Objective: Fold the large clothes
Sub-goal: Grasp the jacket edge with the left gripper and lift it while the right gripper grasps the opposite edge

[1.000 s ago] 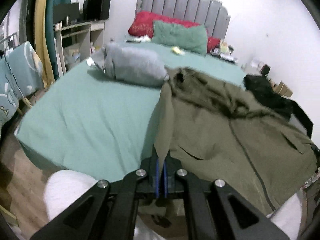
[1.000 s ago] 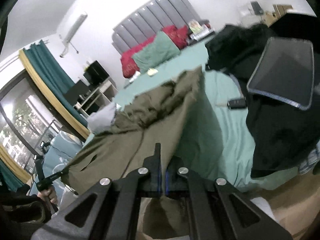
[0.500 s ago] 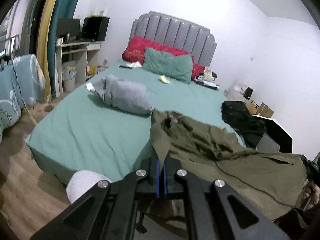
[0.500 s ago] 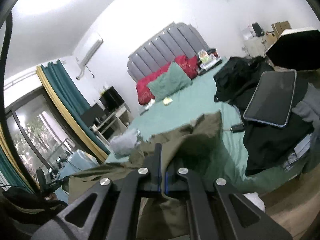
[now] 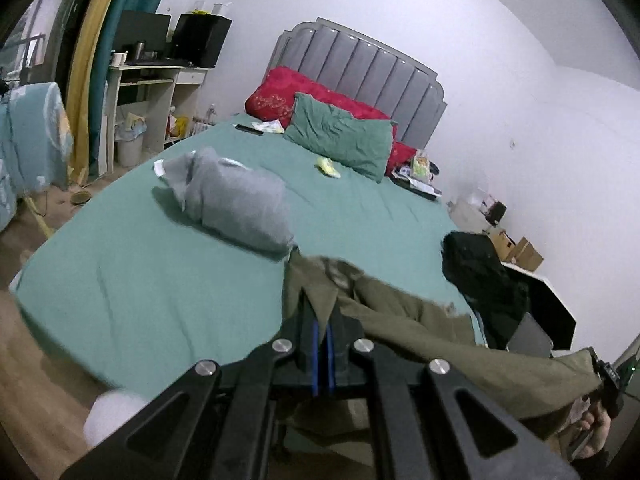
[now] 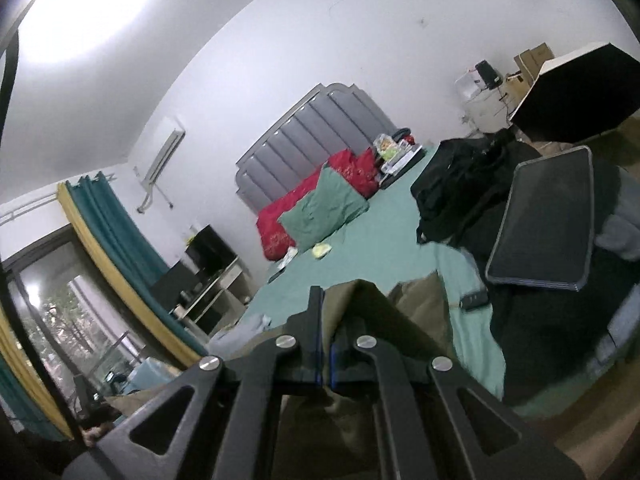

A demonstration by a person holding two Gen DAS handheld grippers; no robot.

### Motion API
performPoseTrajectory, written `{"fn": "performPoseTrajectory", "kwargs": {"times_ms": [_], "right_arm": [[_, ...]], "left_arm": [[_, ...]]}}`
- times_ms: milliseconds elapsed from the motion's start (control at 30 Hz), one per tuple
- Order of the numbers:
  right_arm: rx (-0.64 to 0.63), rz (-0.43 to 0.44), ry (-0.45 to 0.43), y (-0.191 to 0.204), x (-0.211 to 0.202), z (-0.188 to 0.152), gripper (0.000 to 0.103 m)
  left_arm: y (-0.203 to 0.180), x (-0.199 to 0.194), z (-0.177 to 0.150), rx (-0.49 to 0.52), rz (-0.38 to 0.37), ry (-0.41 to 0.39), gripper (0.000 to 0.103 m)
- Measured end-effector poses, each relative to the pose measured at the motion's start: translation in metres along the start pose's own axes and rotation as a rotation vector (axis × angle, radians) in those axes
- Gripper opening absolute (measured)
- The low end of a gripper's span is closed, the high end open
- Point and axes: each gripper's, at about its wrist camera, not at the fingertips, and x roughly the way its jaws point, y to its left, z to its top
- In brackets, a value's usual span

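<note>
An olive-green jacket hangs stretched between my two grippers over the near edge of a bed with a teal sheet. My left gripper is shut on one corner of the jacket's edge. In the right wrist view, my right gripper is shut on another part of the olive jacket, whose cloth drapes down over the fingers. The right gripper and a hand also show at the far right of the left wrist view, with the jacket taut up to it.
A grey folded garment lies mid-bed. Red and green pillows sit against the grey headboard. A black garment pile and a dark tablet lie on the bed's right side, with a small black remote. A desk stands left.
Both grippers have risen, lifting the olive jacket off the sheet; it lay spread on the bed before and now hangs taut between them. Both views tilted upward toward the headboard.
</note>
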Motion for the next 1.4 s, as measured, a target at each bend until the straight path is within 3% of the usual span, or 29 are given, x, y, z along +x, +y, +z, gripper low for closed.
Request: {"fn": "performPoseTrajectory", "kwargs": {"times_ms": [100, 233, 333, 433, 567, 600, 667, 733, 767, 800, 867, 933, 1033, 1100, 1233, 1300, 1400], "right_arm": [[-0.001, -0.016, -0.006, -0.004, 0.039, 0.014, 0.002], [-0.050, -0.059, 0.002, -0.012, 0.103, 0.027, 0.002], [-0.069, -0.116, 0.009, -0.027, 0.155, 0.032, 0.002], [-0.030, -0.168, 0.045, -0.052, 0.213, 0.032, 0.002], [-0.048, -0.255, 0.091, -0.079, 0.279, 0.023, 0.002], [-0.051, -0.277, 0.111, -0.090, 0.298, 0.018, 0.002], [-0.038, -0.313, 0.165, -0.112, 0.333, 0.007, 0.002], [-0.029, -0.342, 0.227, -0.131, 0.360, -0.006, 0.011], [-0.036, -0.368, 0.228, -0.133, 0.365, -0.010, 0.025], [-0.054, -0.394, 0.206, -0.132, 0.363, -0.012, 0.060], [-0.140, -0.458, 0.085, -0.114, 0.342, -0.013, 0.096], [-0.210, -0.476, 0.012, -0.092, 0.327, -0.015, 0.097], [-0.269, -0.310, 0.011, -0.061, 0.303, -0.026, 0.097], [-0.316, -0.177, 0.082, -0.042, 0.299, -0.042, 0.097], [-0.450, -0.051, 0.409, -0.019, 0.329, -0.088, 0.097], [-0.455, -0.031, 0.542, -0.024, 0.351, -0.107, 0.097], [-0.359, -0.089, 0.690, -0.050, 0.396, -0.113, 0.096]], "left_arm": [[0.000, 0.037, 0.021, -0.009, -0.005, 0.003, 0.002], [-0.009, 0.100, 0.044, 0.037, 0.062, -0.001, 0.002], [-0.009, 0.149, 0.054, 0.038, 0.070, 0.015, 0.003], [-0.001, 0.204, 0.062, 0.010, 0.079, 0.061, 0.003], [0.011, 0.280, 0.060, 0.027, 0.143, 0.138, 0.009], [0.016, 0.306, 0.057, 0.033, 0.170, 0.177, 0.013], [0.026, 0.329, 0.054, 0.017, 0.213, 0.209, 0.068], [0.036, 0.330, 0.052, -0.033, 0.213, 0.175, 0.069], [0.035, 0.325, 0.051, -0.026, 0.210, 0.176, 0.069], [0.031, 0.318, 0.051, -0.007, 0.214, 0.167, 0.069], [0.011, 0.295, 0.043, 0.099, 0.209, 0.121, 0.074], [-0.007, 0.285, 0.032, 0.177, 0.164, 0.137, 0.076], [-0.031, 0.291, 0.005, 0.271, 0.074, 0.265, 0.076], [-0.047, 0.296, -0.014, 0.316, 0.034, 0.313, 0.076], [-0.081, 0.325, -0.052, 0.414, -0.012, 0.437, 0.076], [-0.087, 0.348, -0.068, 0.430, -0.009, 0.520, 0.076], [-0.094, 0.372, -0.079, 0.442, 0.028, 0.570, 0.076]]}}
